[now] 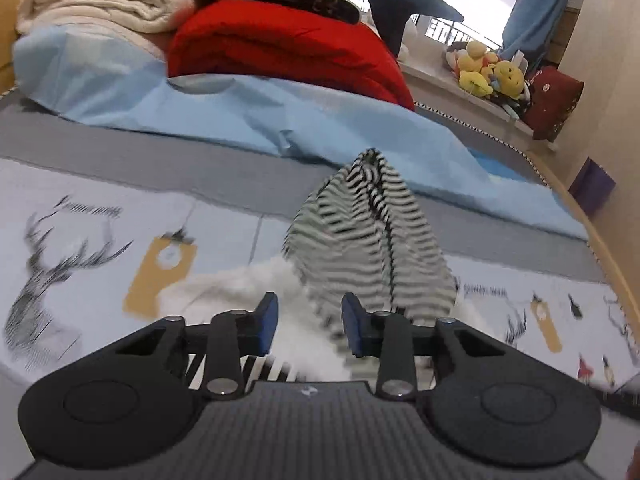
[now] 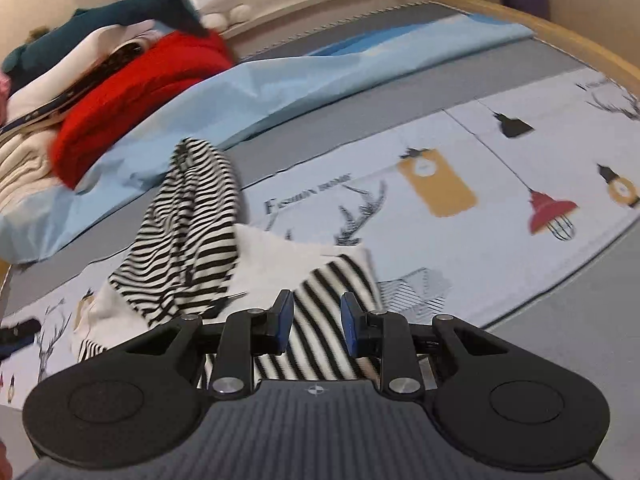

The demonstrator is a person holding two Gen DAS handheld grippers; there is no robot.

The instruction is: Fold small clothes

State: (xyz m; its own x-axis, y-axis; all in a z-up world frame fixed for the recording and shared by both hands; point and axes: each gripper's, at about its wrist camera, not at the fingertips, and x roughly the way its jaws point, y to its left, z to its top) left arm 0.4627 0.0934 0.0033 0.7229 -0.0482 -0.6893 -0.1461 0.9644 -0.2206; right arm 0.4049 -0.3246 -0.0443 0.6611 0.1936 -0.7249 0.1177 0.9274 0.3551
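A small garment with black-and-white stripes and white panels (image 1: 360, 240) lies crumpled on the printed bedsheet (image 1: 100, 220). In the left wrist view a striped part stands up in a peak just beyond my left gripper (image 1: 310, 322), which is open with white cloth below its gap. In the right wrist view the same garment (image 2: 192, 224) lies to the left and under my right gripper (image 2: 316, 320), which is open above a flat striped part (image 2: 320, 292). Neither gripper holds cloth.
A light blue quilt (image 1: 240, 112) lies across the bed behind the garment. A red folded blanket (image 1: 280, 48), cream blankets (image 1: 100, 0) and a dark plush shark (image 2: 120, 12) are stacked beyond. Plush toys (image 1: 488, 72) sit on the window ledge. The wooden bed edge (image 2: 580, 40) runs at the right.
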